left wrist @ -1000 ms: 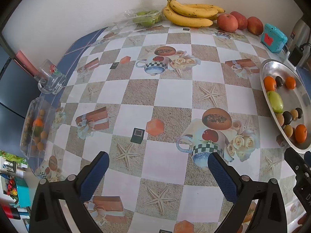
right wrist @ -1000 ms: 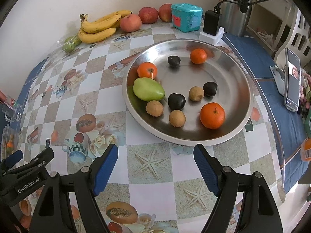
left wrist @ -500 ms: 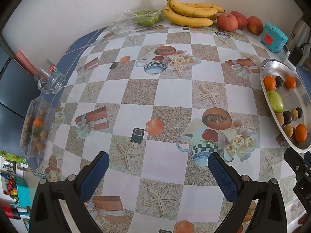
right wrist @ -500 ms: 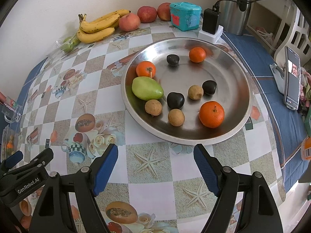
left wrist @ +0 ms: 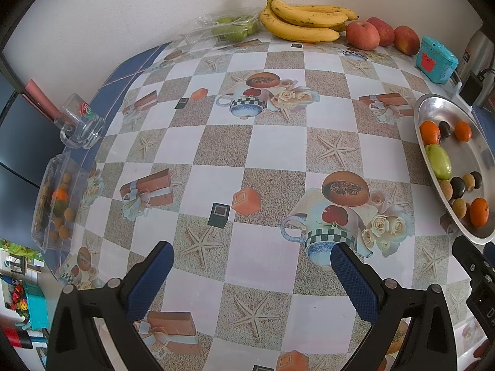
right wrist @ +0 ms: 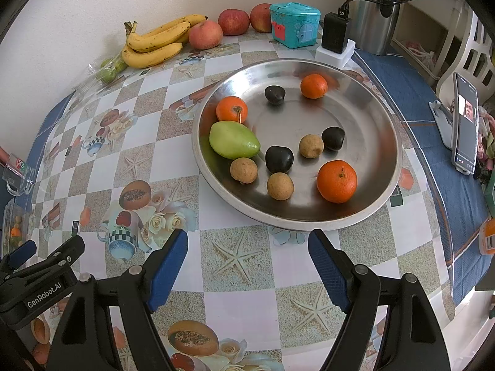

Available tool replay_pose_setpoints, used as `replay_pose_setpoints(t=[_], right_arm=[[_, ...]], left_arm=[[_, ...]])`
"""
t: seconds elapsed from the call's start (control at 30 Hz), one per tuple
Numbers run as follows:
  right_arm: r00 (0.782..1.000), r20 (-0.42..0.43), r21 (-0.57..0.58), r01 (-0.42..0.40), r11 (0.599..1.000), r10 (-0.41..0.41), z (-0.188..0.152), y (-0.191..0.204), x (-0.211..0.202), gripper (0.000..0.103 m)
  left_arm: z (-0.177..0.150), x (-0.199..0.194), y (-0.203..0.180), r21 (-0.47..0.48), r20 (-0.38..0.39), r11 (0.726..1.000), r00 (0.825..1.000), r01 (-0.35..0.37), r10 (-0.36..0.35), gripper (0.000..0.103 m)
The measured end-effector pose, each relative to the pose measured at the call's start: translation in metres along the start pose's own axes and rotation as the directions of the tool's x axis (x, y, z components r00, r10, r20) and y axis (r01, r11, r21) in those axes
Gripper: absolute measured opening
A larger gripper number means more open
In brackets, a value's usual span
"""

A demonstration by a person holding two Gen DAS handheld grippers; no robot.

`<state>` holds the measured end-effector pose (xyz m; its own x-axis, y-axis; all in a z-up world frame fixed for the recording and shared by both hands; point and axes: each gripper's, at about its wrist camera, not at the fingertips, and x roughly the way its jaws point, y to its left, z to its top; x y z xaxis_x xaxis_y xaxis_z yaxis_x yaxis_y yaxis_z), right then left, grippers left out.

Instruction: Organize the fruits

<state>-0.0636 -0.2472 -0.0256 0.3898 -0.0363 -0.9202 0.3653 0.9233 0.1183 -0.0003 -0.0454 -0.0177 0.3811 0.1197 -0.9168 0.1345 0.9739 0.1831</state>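
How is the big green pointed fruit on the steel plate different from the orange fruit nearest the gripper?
The green pointed fruit is elongated, tapering to a tip; the nearest orange fruit is round. Green lies at the steel plate's left edge, touching another orange; this orange sits alone near the front. Both rest on the plate, ungripped.

Fruits lie in the tray; bananas behind it.

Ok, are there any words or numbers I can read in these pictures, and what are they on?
"GenRobot.AI": white letters on the black body of the left gripper, in the right wrist view.
"D": a cut-off white letter on the right gripper at the left view's edge.
Glass mug: red and green logo, blurred.
Phone screen and orange label: too small.
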Motion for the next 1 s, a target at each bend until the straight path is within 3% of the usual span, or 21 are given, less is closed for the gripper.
replay_pose_setpoints(t=[1.0], right_arm=[[1.000, -0.006, 0.001, 0.000, 1.000, 0.000, -0.0033, 0.0003, 0.0017, 0.081]], left_arm=[[-0.0013, 0.0009, -0.0009, 0.000, -0.002, 1.000, 1.000, -0.002, 0.002, 0.103]])
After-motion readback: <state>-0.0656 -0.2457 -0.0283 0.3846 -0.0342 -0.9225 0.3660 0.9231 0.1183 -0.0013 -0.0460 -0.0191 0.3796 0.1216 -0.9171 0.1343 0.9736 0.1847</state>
